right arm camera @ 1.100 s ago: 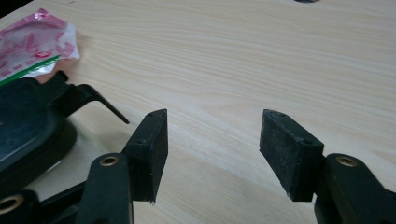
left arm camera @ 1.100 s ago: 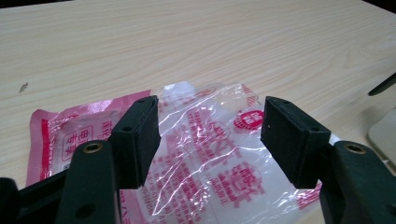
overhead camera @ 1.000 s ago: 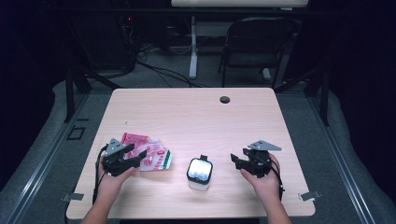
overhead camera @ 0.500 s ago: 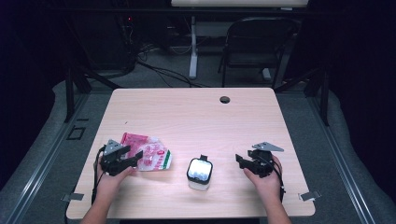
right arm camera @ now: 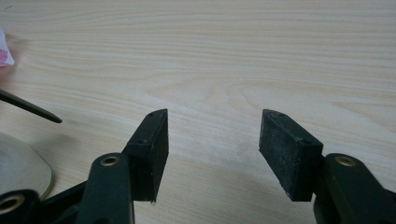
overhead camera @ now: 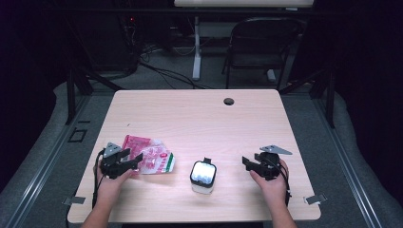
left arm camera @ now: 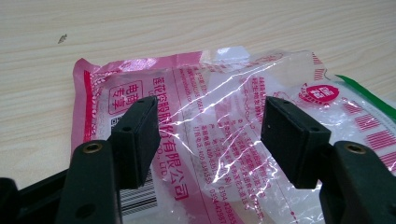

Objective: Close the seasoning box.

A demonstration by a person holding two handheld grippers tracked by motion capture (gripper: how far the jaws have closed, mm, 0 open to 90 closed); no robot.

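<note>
Left tongs [left arm camera: 210, 135] spread wide, empty, over crinkled pink-and-clear plastic packet [left arm camera: 224, 140] lying flat on pale wooden counter [overhead camera: 199, 118], best lowered astride a raised wrinkle before closing; right tongs [right arm camera: 212, 149] likewise agape, empty, beside white lidded jar [overhead camera: 203, 176].

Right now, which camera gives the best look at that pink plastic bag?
The left gripper view: the bag lies close under the open jaws, its red print and crinkled clear film easy to see. The high view shows the bag small, at the left gripper. The right gripper view catches a blurred pink scrap at its left edge.
</note>
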